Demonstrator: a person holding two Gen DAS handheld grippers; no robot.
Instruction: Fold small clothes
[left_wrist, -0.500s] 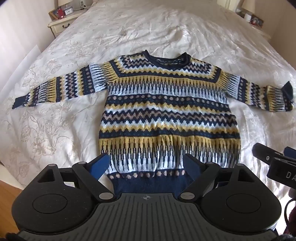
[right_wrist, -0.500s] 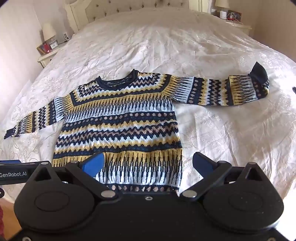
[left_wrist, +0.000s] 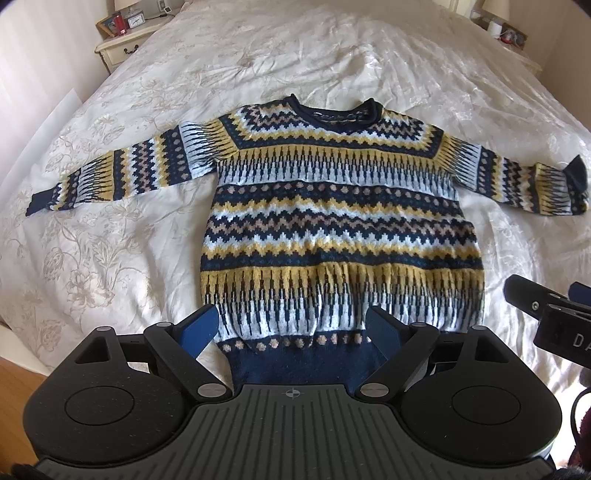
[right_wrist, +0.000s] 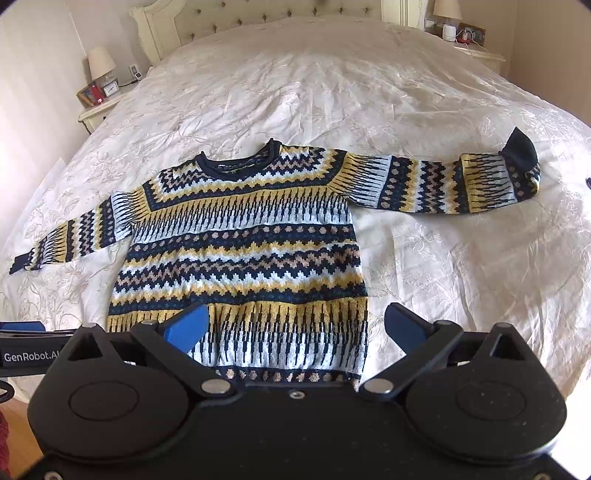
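Sweater (left_wrist: 340, 229) laid flat, front up, on the bed (left_wrist: 295, 62), both sleeves stretched out sideways, neckline toward the headboard, navy hem band nearest the grippers. Right sleeve cuff (right_wrist: 521, 151) turned up and rucked; left cuff (left_wrist: 38, 201) flat.

Compared with half a second ago: almost nothing changed. Garment in the same pose, no new crease, no shift on the quilt. Both views framed nearly as before; at most a slight creep forward of each gripper over the hem edge.

Left gripper (left_wrist: 291, 328): jaws spread wide, hovering over the left half of the hem, nothing between them. Right gripper (right_wrist: 293, 328): jaws likewise spread, poised over the lower right part of the body, nothing held. Contact with the knit not evident in either view.

Reading: folding not yet begun; approach phase only. Likely first grasp either hem corners or a sleeve. Rucked right cuff probably worth flattening first to avoid a lump in the fold.
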